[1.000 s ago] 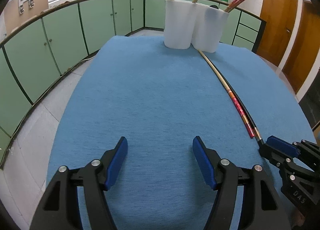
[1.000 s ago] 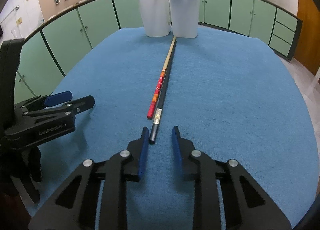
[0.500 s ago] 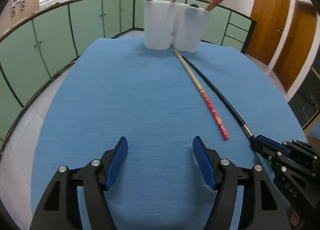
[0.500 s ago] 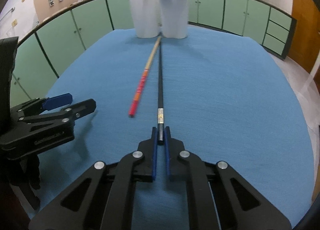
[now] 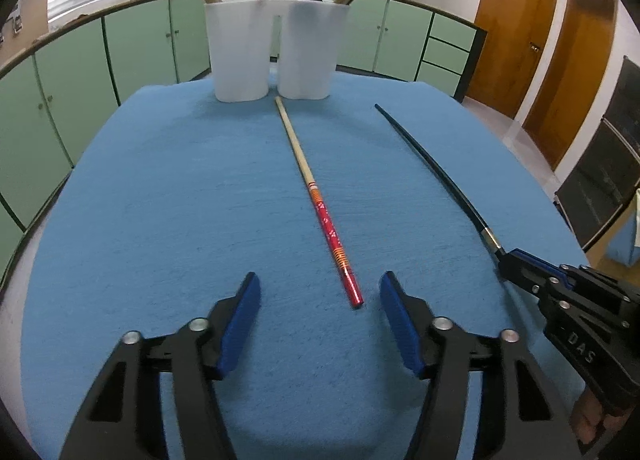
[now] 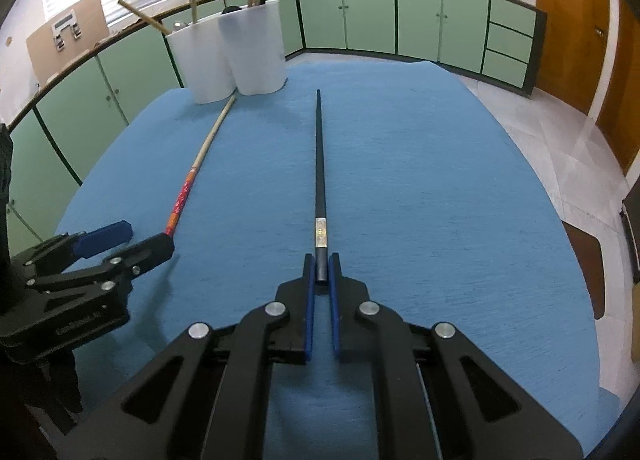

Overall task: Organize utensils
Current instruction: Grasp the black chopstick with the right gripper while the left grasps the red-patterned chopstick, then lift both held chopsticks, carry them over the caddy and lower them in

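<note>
- The worktop (image 5: pixel 160 200) was covered edge to edge with a blue cloth, and two white cups (image 5: pixel 276 52) stood touching each other at its far edge.
- Several chopsticks stood in those cups, wooden ones in the left cup and red-patterned ones in the right.
- The right gripper (image 6: pixel 321 272) had its jaws pressed together on the near end of a black chopstick (image 6: pixel 319 164), pinching it just behind a pale metallic band.
- The black chopstick pointed straight away from the right gripper toward the far edge, its thin tip ending short of the cups and to their right.
- Whether its tip touched the cloth could not be told.
- A red-and-wood chopstick (image 5: pixel 316 200) lay flat on the cloth near the middle of the worktop, its pale end almost at the foot of the cups and its red end toward the near edge.
- The left gripper (image 5: pixel 320 292) sat at the near edge with its jaws spread but closing, the red end of that chopstick lying between the blue pads (image 5: pixel 240 328) without touching either.
- The two loose chopsticks lay well apart, fanning out toward the near edge.
</note>
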Motion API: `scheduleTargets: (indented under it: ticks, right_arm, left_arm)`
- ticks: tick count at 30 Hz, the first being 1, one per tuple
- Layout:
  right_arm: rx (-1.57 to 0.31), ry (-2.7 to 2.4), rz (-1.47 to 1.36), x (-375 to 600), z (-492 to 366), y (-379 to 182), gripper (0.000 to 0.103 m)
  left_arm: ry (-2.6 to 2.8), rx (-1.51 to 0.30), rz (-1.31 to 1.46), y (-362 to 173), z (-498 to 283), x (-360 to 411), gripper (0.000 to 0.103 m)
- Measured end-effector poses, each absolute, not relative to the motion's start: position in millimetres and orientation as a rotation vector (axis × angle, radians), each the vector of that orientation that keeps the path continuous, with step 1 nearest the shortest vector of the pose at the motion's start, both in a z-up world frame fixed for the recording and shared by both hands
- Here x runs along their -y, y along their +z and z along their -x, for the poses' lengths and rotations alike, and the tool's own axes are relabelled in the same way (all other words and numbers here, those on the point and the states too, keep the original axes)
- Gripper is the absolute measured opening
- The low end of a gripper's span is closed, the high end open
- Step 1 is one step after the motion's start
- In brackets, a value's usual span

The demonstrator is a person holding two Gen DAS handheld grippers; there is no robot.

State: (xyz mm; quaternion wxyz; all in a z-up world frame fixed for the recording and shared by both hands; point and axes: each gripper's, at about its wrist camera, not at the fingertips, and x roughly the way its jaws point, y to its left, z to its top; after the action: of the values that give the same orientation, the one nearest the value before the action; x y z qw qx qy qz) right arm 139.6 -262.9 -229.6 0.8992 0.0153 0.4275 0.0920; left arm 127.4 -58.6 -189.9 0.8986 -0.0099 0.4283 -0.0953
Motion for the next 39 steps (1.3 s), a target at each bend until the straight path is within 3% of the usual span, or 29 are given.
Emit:
scheduleTargets:
  ticks: [4,8,9,20,39]
  right_arm:
    - [-0.890,0.197,-0.043,265.6,-137.7,-231.3,0.006]
    - [-0.895,0.201,-0.049,265.7,-137.0,-231.0,0.006]
    - [-0.895,0.201,-0.049,265.7,-136.9,-230.9,0.006]
    - [-0.864,0.199,-0.014,261.9,-134.8,-223.2,0.006]
    - [-0.670,0.255,0.025,257.5,-126.6,-134.5,0.006]
  left_arm:
    - [-0.179,-0.887,0.001,-191.0,-128.3,62.0,0.037]
    - [-0.168,-0.885,-0.008,-191.8,-127.0,64.8,0.009]
    - [-0.166,-0.886,-0.010,-191.9,-126.9,65.3,0.007]
    - [-0.163,-0.854,-0.006,-176.9,-114.9,55.9,0.005]
    - [-0.167,-0.607,-0.028,-73.1,-90.8,31.8,0.005]
